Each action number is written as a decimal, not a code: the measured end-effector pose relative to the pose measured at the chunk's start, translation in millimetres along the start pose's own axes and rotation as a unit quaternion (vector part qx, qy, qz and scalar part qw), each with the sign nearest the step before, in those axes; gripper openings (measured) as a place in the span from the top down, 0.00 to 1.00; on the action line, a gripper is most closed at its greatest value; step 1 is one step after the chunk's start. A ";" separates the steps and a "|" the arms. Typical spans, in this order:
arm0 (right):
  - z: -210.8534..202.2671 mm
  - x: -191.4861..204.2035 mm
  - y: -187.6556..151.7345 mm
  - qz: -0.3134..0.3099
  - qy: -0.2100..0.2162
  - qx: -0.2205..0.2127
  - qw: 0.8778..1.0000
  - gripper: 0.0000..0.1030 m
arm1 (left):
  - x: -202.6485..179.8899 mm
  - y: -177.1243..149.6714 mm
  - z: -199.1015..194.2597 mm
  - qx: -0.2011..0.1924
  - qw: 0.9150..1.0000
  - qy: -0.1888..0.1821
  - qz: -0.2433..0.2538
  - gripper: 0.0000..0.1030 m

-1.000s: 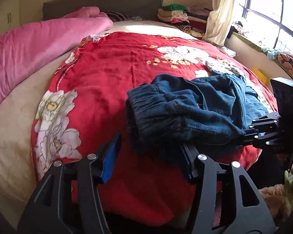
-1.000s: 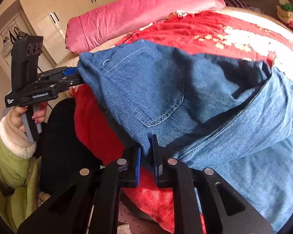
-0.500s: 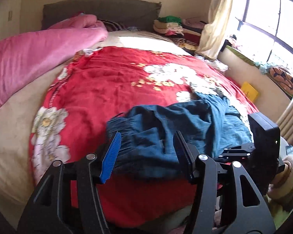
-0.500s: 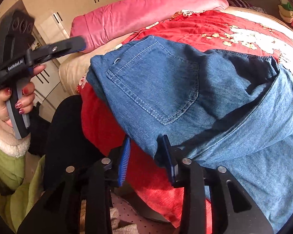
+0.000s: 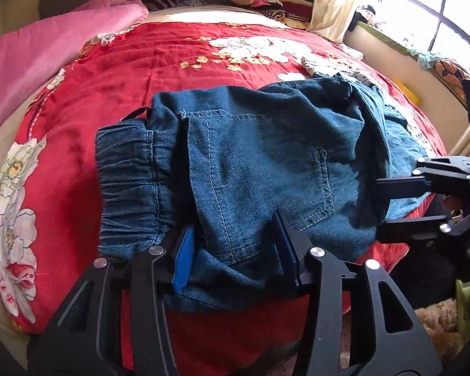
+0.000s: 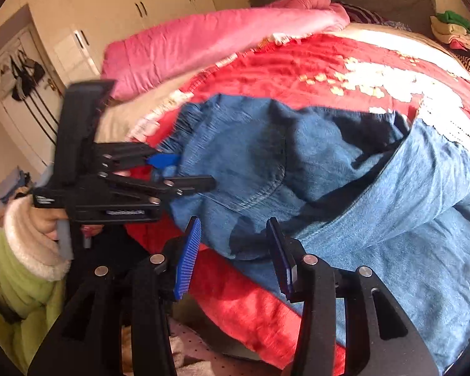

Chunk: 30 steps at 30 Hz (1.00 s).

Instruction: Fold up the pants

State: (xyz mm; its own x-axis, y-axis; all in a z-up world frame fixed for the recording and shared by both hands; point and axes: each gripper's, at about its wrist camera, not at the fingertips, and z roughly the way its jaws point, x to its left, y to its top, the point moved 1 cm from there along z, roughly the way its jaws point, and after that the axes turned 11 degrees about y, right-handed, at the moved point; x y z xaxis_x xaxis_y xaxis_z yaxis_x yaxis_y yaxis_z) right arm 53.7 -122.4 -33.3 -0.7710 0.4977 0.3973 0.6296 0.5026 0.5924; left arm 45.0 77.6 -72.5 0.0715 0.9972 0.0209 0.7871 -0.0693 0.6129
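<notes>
Pants [image 5: 260, 169] bunched mid-frame, folding unfinished; left gripper [image 5: 235, 250] closing around denim, right gripper [image 6: 235, 250] freshly opened, released.

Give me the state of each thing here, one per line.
Jeans: bunched in a rough fold on the bedspread, back pocket up, near the bed's edge.
Left gripper: jaws apart, just been closing, denim between them.
Right gripper: open, just been opening, jeans edge between the jaws.
Bedspread: spread out, wrinkled.
Pink quilt: heaped along the bed's side.

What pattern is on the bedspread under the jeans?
Red bedspread with large white flowers, clearest in the left wrist view.
</notes>
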 end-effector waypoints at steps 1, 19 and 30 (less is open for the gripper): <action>9.5 -7.0 -3.3 0.010 -0.023 0.023 0.999 0.59 | 0.4 -0.1 1.7 -0.001 1.000 -0.003 -0.001 0.62; -117.3 -63.5 -9.2 0.112 -0.060 -0.131 0.983 0.36 | -41.5 30.7 -72.3 -0.100 0.992 -0.074 0.010 0.44; -143.3 -115.6 9.9 0.144 -0.115 -0.148 0.972 0.23 | -117.2 60.4 -29.5 -0.057 0.991 -0.103 0.057 0.43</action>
State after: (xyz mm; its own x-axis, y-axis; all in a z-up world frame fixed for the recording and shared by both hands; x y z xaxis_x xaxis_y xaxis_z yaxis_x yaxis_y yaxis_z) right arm 135.4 -276.3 27.1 -0.5038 0.7493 0.4297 0.7354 0.1110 0.6685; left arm 66.1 -42.7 -14.6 0.2889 0.9556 -0.0588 0.6928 -0.1663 0.7016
